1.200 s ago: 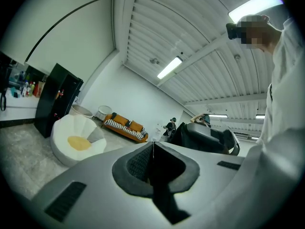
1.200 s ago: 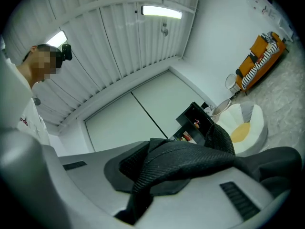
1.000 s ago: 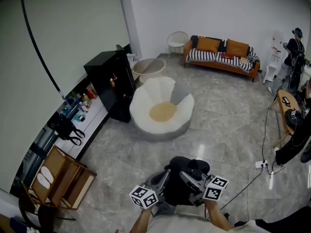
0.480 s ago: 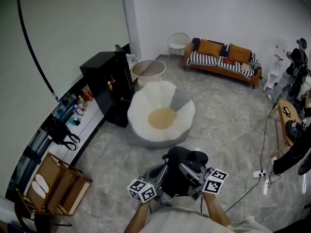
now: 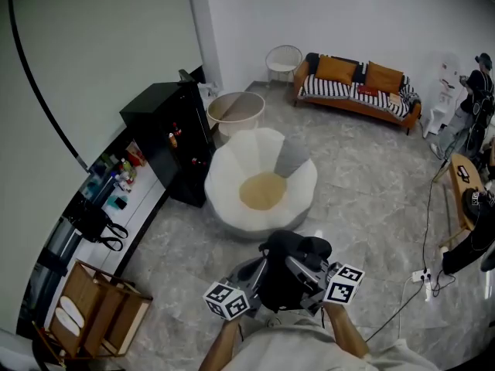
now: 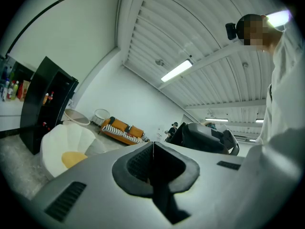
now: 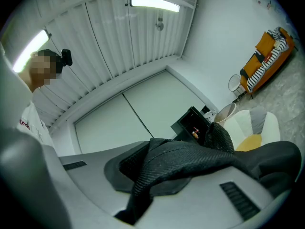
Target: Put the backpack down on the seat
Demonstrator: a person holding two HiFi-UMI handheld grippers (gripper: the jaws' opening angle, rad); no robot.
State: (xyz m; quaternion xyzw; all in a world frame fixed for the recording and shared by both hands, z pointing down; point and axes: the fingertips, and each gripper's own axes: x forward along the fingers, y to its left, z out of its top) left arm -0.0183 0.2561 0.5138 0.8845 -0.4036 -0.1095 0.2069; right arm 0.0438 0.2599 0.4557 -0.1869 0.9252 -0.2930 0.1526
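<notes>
The black backpack (image 5: 292, 271) hangs in front of me between both grippers, just short of the seat. The seat is a white petal-shaped chair (image 5: 232, 172) with a yellow cushion (image 5: 261, 191). My left gripper (image 5: 261, 272) is at the backpack's left side, its jaws shut on a dark strap (image 6: 164, 202); the backpack's body (image 6: 205, 137) shows beyond it. My right gripper (image 5: 298, 275) is at the right side, shut on a woven black strap (image 7: 190, 159) that drapes over its jaws. The white chair (image 6: 71, 144) (image 7: 259, 123) shows ahead in both gripper views.
A black cabinet (image 5: 166, 134) stands left of the seat, with a round beige tub (image 5: 236, 108) behind. An orange striped sofa (image 5: 360, 83) lines the far wall. A wooden crate (image 5: 97, 315) sits at lower left. Cables and a power strip (image 5: 422, 275) lie on the floor to the right.
Both grippers have carried the backpack forward across the floor. The white chair now lies closer, just beyond the backpack. The grips are unchanged.
</notes>
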